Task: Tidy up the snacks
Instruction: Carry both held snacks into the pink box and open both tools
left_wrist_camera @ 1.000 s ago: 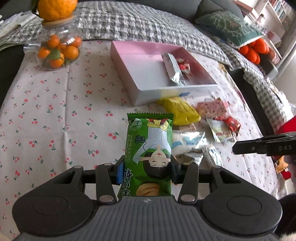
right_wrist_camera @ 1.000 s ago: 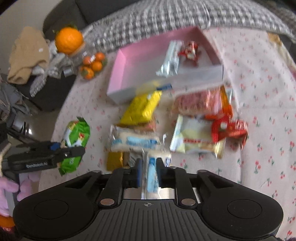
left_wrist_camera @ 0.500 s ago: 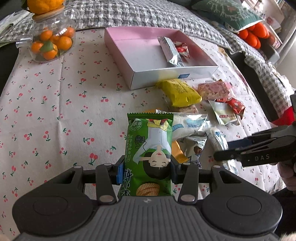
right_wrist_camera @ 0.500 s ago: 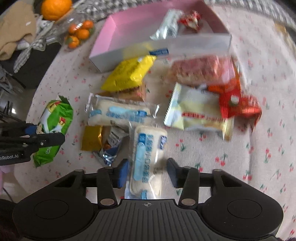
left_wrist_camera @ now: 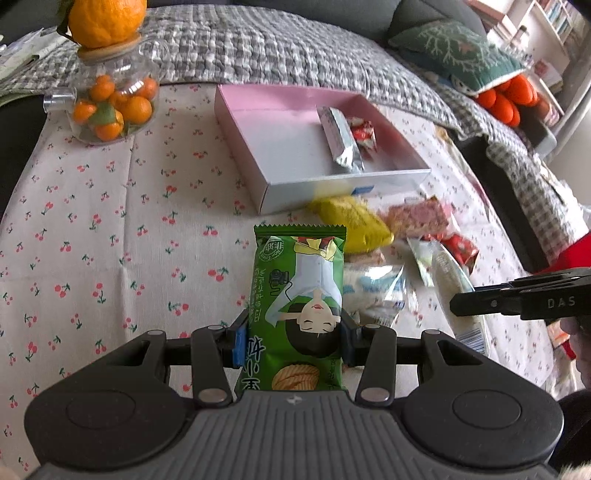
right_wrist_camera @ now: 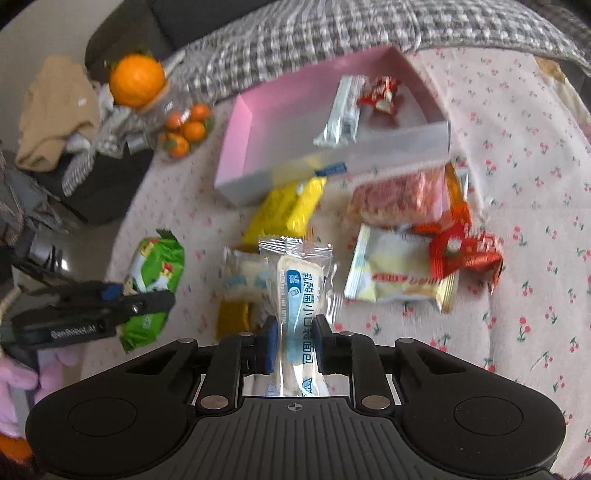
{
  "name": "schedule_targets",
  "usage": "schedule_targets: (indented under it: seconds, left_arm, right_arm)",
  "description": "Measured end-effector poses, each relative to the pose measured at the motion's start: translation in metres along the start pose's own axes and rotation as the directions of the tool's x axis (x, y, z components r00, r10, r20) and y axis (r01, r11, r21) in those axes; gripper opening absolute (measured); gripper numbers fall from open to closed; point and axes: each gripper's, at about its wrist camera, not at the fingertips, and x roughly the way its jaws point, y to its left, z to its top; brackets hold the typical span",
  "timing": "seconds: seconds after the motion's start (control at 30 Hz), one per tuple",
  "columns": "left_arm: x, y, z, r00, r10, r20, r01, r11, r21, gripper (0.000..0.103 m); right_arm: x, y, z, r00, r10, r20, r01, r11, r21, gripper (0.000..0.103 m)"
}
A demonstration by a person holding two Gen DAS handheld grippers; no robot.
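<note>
Beside the pink box, as landmark: all places below are given relative to this open box on the cherry-print worktop.
Left gripper: fingers part-way closed, pinching the green snack packet by its two long edges; the packet stands lengthwise between the blue pads, its free end pointing toward the near wall of the pink box.
Right gripper: fingers drawn close together, having just been closing, and now clamping the clear bread packet with blue print; the packet juts forward from the pads toward the near wall of the pink box.
Inside the pink box: a silver wrapper and, touching it, a small red-and-white sweet, both at the box's right end.
Just in front of the pink box: a yellow packet and a pink-red packet, side by side near the front wall.
Further in front of the pink box: a pale yellow packet with a red wrapper overlapping its corner.
Left of the pink box: a glass jar of small oranges, with a large orange resting on its lid.
</note>
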Motion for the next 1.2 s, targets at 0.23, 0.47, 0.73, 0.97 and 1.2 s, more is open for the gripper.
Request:
schedule_targets:
  seconds: [0.23, 0.47, 0.73, 0.97, 1.2]
  left_arm:
    - [0.000, -0.005, 0.028, 0.998, -0.007, 0.062, 0.012, 0.997, -0.081, 0.042]
    - [0.017, -0.018, 0.059, 0.994, 0.013, 0.110, -0.001, 0.994, -0.108, 0.042]
    - [0.051, -0.028, 0.100, 0.984, 0.095, 0.153, -0.090, 0.995, -0.040, 0.042]
    - [0.087, -0.021, 0.125, 0.972, 0.150, 0.181, -0.152, 0.988, -0.006, 0.042]
    - [0.112, -0.013, 0.141, 0.968, 0.184, 0.171, -0.191, 0.981, 0.026, 0.042]
  right_arm:
    - [-0.010, -0.006, 0.035, 0.996, 0.027, 0.083, -0.035, 0.995, 0.091, 0.020]
    - [-0.005, -0.019, 0.079, 0.986, 0.061, 0.155, -0.094, 0.972, 0.215, 0.020]
    - [0.028, -0.022, 0.135, 0.973, 0.079, 0.215, -0.138, 0.951, 0.277, 0.020]
    - [0.071, -0.033, 0.165, 0.965, 0.100, 0.242, -0.170, 0.943, 0.287, 0.020]
    - [0.101, -0.058, 0.179, 0.954, 0.132, 0.271, -0.225, 0.910, 0.347, 0.020]
